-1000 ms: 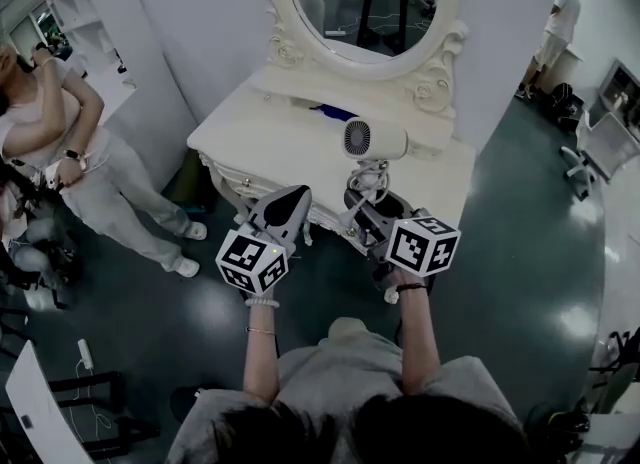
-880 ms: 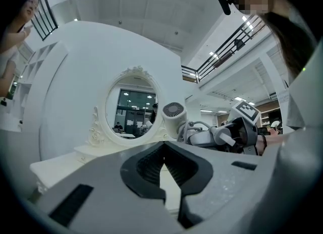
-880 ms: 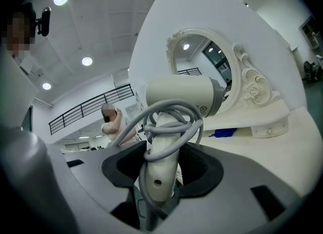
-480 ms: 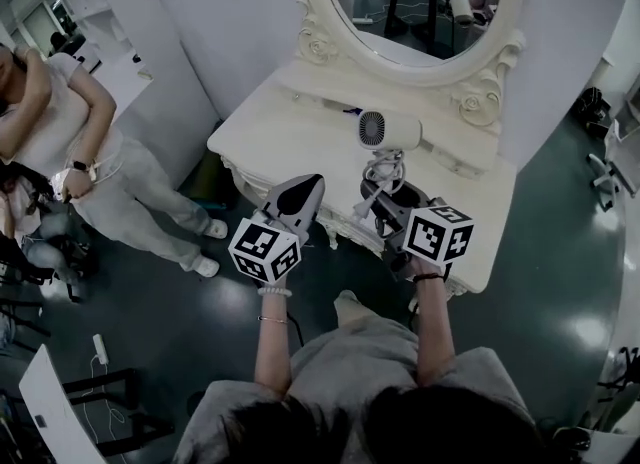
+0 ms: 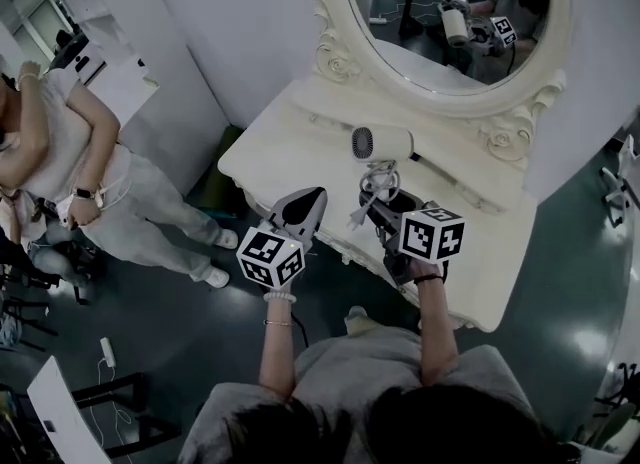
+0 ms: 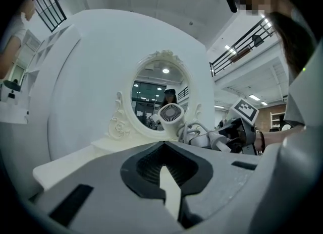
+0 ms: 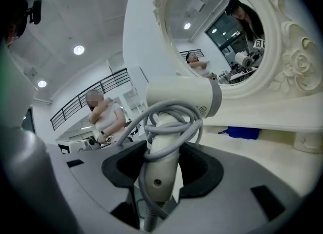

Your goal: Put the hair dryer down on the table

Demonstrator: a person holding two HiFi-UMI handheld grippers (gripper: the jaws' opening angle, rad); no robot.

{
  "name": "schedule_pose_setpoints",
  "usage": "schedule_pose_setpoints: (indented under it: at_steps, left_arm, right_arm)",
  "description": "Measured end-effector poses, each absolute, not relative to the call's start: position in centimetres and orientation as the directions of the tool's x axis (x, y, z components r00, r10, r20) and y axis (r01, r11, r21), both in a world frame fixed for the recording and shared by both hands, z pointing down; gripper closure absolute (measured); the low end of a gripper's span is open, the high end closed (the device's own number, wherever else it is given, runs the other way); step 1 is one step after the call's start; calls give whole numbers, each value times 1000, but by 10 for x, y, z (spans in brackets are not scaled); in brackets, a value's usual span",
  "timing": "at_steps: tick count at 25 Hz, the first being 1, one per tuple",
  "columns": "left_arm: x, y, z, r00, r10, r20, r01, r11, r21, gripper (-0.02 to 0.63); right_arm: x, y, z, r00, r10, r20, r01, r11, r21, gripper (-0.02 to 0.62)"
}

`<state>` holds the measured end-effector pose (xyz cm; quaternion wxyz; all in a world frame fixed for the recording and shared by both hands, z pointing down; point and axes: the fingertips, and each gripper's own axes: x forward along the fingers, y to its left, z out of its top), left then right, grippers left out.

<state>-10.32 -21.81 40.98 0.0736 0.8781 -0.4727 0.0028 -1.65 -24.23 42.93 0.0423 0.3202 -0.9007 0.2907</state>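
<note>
A white hair dryer (image 5: 383, 144) stands upright over the white dressing table (image 5: 290, 147), its grey cord wound round the handle. My right gripper (image 5: 385, 214) is shut on that handle, just inside the table's front edge. The right gripper view shows the handle (image 7: 161, 172) clamped between the jaws, with the barrel (image 7: 181, 97) above it. My left gripper (image 5: 305, 207) hovers beside it to the left, at the front edge, jaws together and holding nothing. The left gripper view shows the dryer (image 6: 171, 114) and the right gripper (image 6: 237, 132) ahead.
A large oval mirror (image 5: 450, 12) in a carved frame rises at the back of the table. A blue object (image 7: 242, 132) lies on the tabletop under the mirror. A person (image 5: 70, 172) stands on the dark floor to the left.
The view has shifted and the table now lies further right and closer. Both grippers have moved slightly forward over its front edge. The dryer is still held upright.
</note>
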Motion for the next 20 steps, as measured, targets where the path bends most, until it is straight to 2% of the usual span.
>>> schedule_pose_setpoints:
  at_steps: [9,15,20]
  left_arm:
    - [-158,-257,445,519,-843,142,-850,-491,190,601]
    - [-169,-284,454,554,-816,165,-828,-521,208,601]
    - [-211,-316,485,582,-789,197,-809,-536,240,601]
  right_arm:
    - [-75,-292,460,-800,-499,333,-598,611,-520,400]
    - [-89,-315,475,-779,-506,370,-625,575,-528,400]
    - [-129,-345,510,-744,-511,430,-667,535,-518,400]
